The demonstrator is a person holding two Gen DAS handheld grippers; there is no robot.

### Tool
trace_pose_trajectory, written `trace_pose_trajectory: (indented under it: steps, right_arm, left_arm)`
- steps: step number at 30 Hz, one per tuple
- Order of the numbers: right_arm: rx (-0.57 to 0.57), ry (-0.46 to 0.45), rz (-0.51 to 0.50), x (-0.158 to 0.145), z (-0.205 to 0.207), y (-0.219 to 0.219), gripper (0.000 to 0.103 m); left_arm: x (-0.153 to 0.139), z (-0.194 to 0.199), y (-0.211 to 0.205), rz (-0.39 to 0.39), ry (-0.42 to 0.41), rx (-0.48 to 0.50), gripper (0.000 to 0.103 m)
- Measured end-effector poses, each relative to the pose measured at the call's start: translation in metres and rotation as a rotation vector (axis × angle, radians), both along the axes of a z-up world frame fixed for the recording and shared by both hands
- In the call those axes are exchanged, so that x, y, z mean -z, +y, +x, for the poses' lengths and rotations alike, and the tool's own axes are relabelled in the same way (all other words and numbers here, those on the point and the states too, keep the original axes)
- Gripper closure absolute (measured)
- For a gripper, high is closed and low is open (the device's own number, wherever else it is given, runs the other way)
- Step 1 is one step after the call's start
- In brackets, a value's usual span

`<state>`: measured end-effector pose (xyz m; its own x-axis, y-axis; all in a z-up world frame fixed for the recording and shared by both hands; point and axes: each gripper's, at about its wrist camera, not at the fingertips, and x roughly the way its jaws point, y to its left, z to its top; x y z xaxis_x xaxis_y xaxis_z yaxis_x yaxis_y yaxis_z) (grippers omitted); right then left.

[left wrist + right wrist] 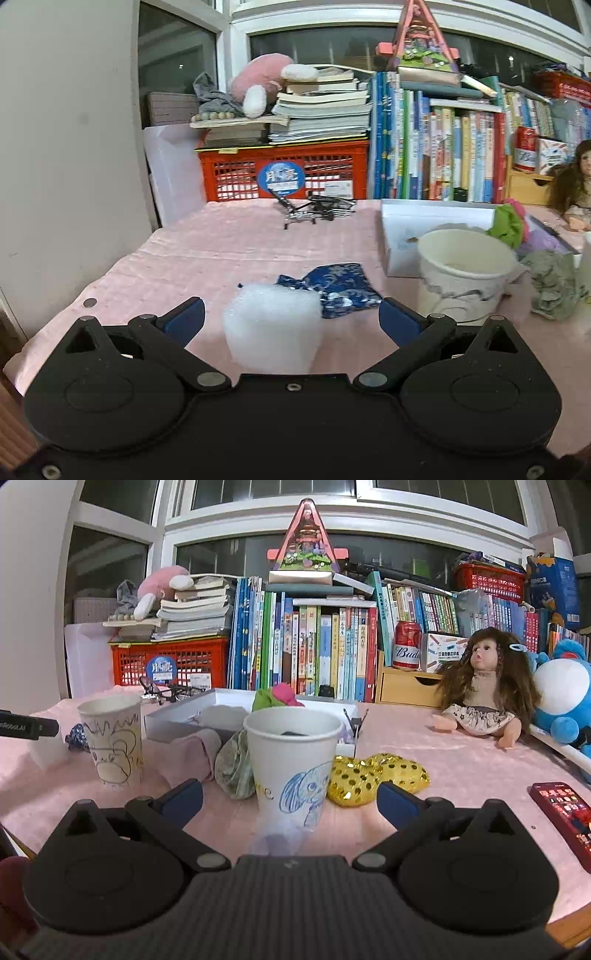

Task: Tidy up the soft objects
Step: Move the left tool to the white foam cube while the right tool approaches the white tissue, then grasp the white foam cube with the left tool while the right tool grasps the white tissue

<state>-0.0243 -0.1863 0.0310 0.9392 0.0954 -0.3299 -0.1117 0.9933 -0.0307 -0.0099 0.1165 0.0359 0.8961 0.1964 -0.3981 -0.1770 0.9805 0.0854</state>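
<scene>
Left wrist view: the left gripper [291, 317] points forward over a tabletop [207, 247] covered in pink cloth. Its blue-padded jaws stand wide apart, and a white wad of bubble wrap [271, 326] sits on the cloth between them, touched by neither pad. Just behind the wad lies a small blue patterned pouch [338, 288]. To the right stands a paper cup with scribbled drawings [463, 277], with a crumpled grey-green cloth [552, 284] beside it and a shallow white box [406, 229] behind it. A green and pink soft toy [508, 223] rests at the far corner of the box.

Right wrist view: the right gripper [290, 799] also has its jaws spread wide. A paper cup with a blue elephant drawing [293, 760] stands upright on the pink cloth between them, and the pads are clear of its sides. Something dark lies inside this cup, too hidden to identify. A gold sequinned heart cushion [376, 777] lies just right of the cup, and the grey-green cloth [234, 766] is bunched against its left side. A folded pink cloth [192, 755] lies further left. A doll [484, 686] sits well apart at the right, next to a blue plush toy [561, 698]. A red phone [565, 816] lies near the right edge.
</scene>
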Motion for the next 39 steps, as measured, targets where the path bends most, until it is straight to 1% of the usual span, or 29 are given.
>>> trace_pose_trajectory:
  steps: [5,10,17,21,33,36,38,39]
  right_arm:
    - [0.009,0.019,-0.026,0.007,0.003,0.005,0.0]
    - [0.019,0.045,-0.038,0.013,0.006,0.007,0.0]
    - [0.008,0.07,-0.05,0.019,0.009,0.011,0.0]
    - [0.003,0.091,-0.047,0.022,0.012,0.012,0.002]
    - [-0.003,0.133,-0.054,0.028,0.016,0.015,0.018]
    - [0.007,0.145,-0.053,0.029,0.018,0.014,0.026]
    - [0.011,0.155,-0.047,0.03,0.019,0.014,0.038]
    - [0.013,0.158,-0.045,0.03,0.02,0.013,0.041]
  left_arm:
    - [0.012,0.01,0.007,-0.004,0.011,-0.033,0.002]
    - [0.021,0.018,0.014,-0.028,0.026,-0.041,0.002]
    - [0.03,0.029,0.019,-0.039,0.052,-0.056,0.002]
    - [0.034,0.033,0.019,-0.04,0.062,-0.061,0.003]
    - [0.043,0.04,0.02,-0.049,0.086,-0.078,0.003]
    - [0.044,0.042,0.021,-0.061,0.093,-0.081,0.007]
    - [0.044,0.044,0.022,-0.083,0.099,-0.086,0.011]
    - [0.044,0.044,0.024,-0.097,0.104,-0.085,0.015]
